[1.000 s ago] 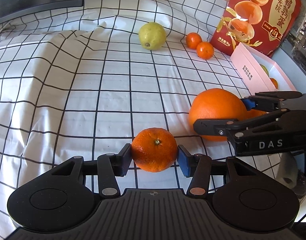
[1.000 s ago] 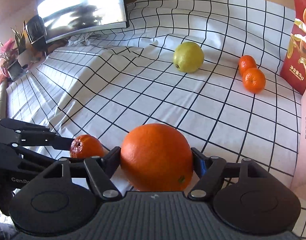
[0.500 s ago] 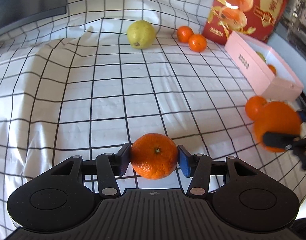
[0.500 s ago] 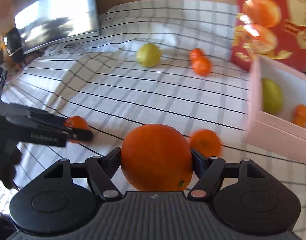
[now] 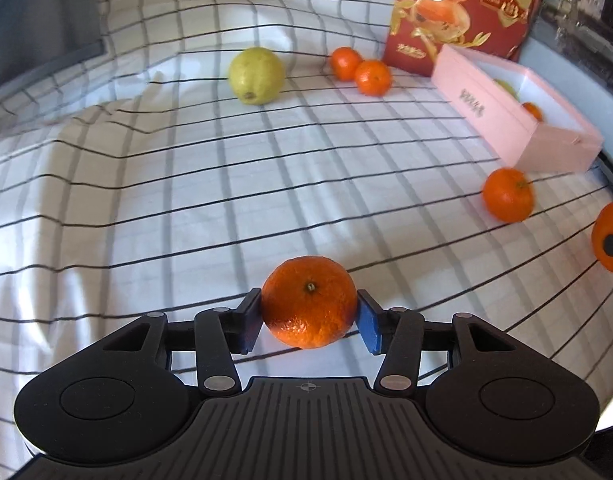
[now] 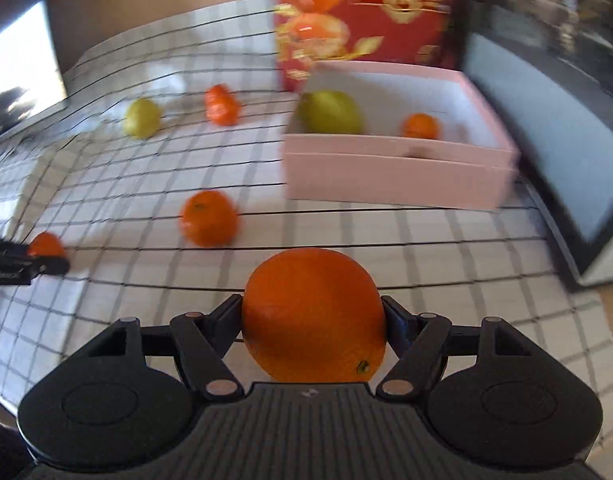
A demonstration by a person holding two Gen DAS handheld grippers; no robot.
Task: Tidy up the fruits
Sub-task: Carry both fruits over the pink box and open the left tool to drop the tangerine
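Though dimpled, glossy orange [image 6: 312,316]

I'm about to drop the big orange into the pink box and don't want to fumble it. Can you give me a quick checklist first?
1. Right tongs clamped on the big orange: ok.
2. Left tongs clamped on the mandarin: ok.
3. Pink box open on top: ok.
4. Free floor in the box between the green fruit and the small mandarin: cannot tell, near wall hides it.
5. Big orange above the box: not ok, it is short of the box.
6. Loose mandarin out of the path: ok, it lies left.
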